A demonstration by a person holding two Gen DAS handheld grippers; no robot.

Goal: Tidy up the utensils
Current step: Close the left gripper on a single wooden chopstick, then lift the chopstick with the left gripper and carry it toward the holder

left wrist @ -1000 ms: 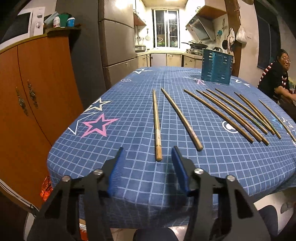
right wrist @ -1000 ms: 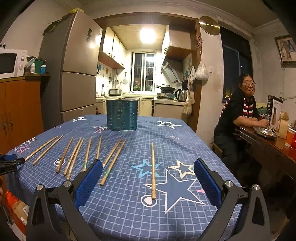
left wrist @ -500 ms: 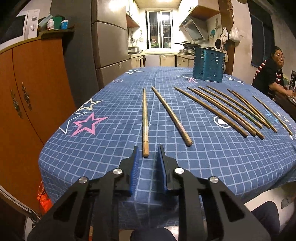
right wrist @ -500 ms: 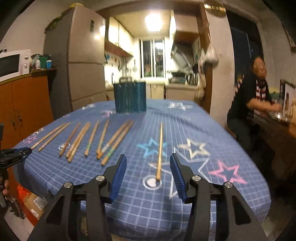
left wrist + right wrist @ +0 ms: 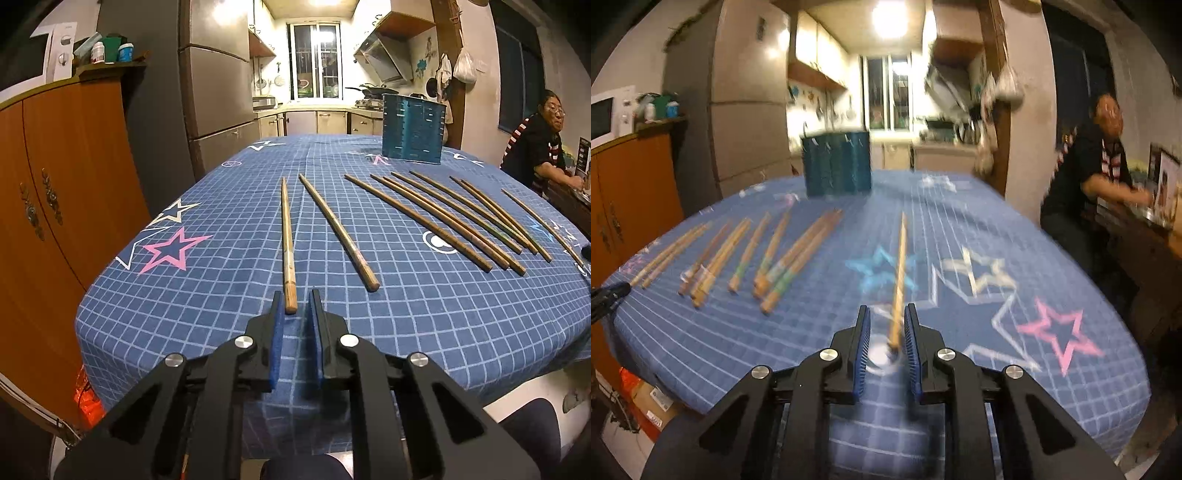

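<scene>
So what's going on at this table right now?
A person with a gripper in each hand is sorting chopsticks on the blue tablecloth. The left gripper has its jaws narrowed around the near end of the leftmost chopstick, not yet clamped. The right gripper is likewise set around the lone chopstick on the right side; that view is blurred. The other chopsticks lie in a row, and the teal holder stands at the far end.

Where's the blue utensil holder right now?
The blue utensil holder stands upright at the table's far end, beyond the row of chopsticks; right of centre in the left wrist view, left of centre in the right.
</scene>
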